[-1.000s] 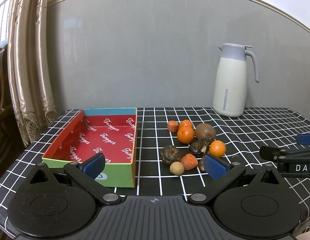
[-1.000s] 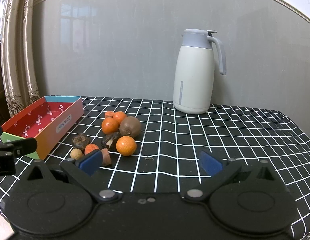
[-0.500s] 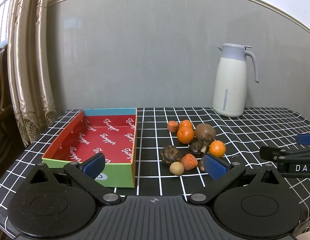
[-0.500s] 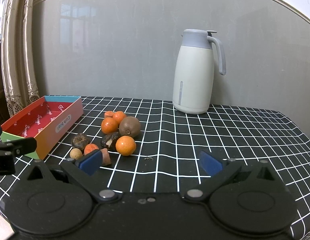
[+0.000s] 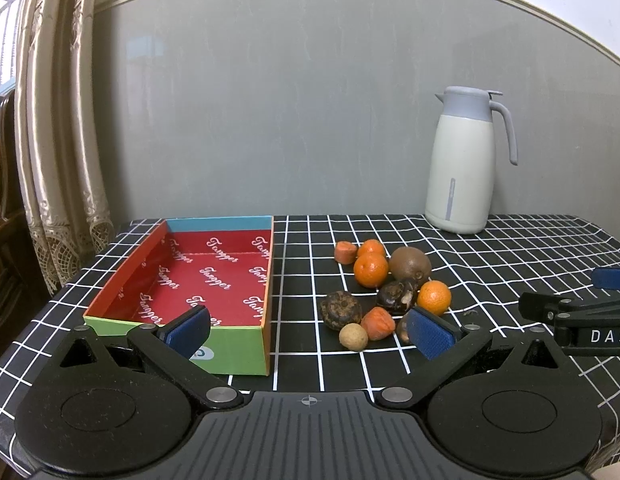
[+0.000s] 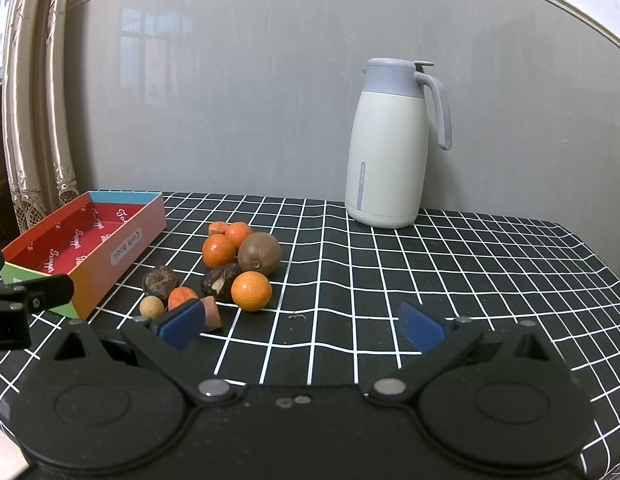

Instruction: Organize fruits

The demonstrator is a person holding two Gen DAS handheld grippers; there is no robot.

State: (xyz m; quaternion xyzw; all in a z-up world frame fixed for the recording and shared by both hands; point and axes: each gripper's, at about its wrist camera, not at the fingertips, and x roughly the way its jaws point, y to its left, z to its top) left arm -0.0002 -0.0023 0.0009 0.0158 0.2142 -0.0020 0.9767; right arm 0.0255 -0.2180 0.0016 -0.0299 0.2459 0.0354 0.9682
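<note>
Fruits (image 5: 384,292) beyond spread fingers (image 5: 430,330).

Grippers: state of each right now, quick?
Left gripper: open, holding nothing, low over the table between the box and the fruit pile.
Right gripper: open, holding nothing.

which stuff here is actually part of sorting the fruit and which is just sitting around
Part of the job:
- fruit pile on the tablecloth: oranges, a kiwi, darker pieces
- red-lined box, nothing in it yet
- left gripper and right gripper, both open and holding nothing

Just lying about:
- white thermos jug at the back
- curtain on the left
</note>
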